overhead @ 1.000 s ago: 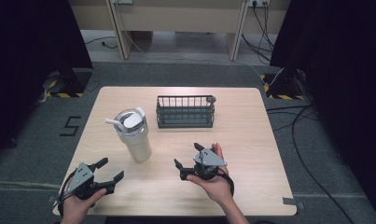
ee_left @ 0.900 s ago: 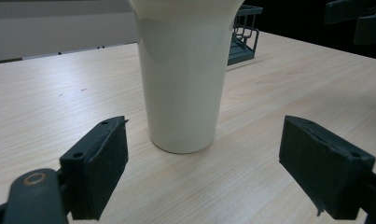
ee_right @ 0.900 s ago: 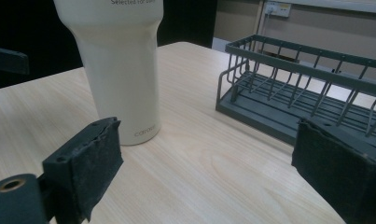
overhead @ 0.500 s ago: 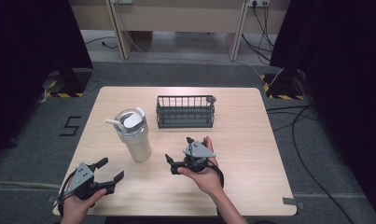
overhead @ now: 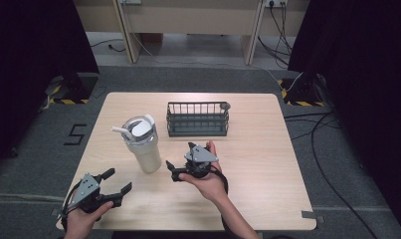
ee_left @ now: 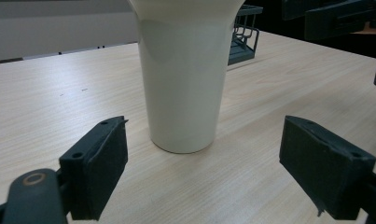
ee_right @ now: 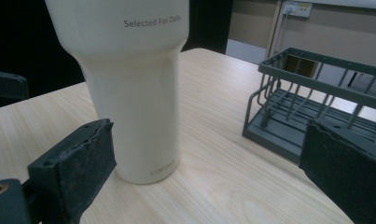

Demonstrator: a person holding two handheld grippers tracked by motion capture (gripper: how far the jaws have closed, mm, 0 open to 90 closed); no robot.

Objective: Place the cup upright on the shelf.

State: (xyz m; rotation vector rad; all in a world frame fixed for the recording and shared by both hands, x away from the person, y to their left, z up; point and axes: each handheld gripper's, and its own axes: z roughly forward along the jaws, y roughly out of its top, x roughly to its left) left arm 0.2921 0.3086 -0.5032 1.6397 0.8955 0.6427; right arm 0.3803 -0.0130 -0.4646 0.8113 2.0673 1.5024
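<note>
Care matters as we bring the right gripper [overhead: 179, 169], jaws spread and holding nothing, level toward the cream tumbler [overhead: 142, 144] standing upright on the bench [overhead: 267, 164] left of the wire rack [overhead: 198, 119], while our left gripper [overhead: 116, 181] waits open nearby.

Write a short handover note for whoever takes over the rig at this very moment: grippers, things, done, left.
Left gripper: open, empty, low near the table's front left corner, aimed at the tumbler.
Right gripper: open, empty, just right of the tumbler, jaws pointing at it.
Tumbler: upright, lid and straw on, untouched. Wire rack stands behind it, apparently empty.
Done: nothing gripped yet.
Left: probably close the right gripper on the tumbler; what follows is unclear.
</note>
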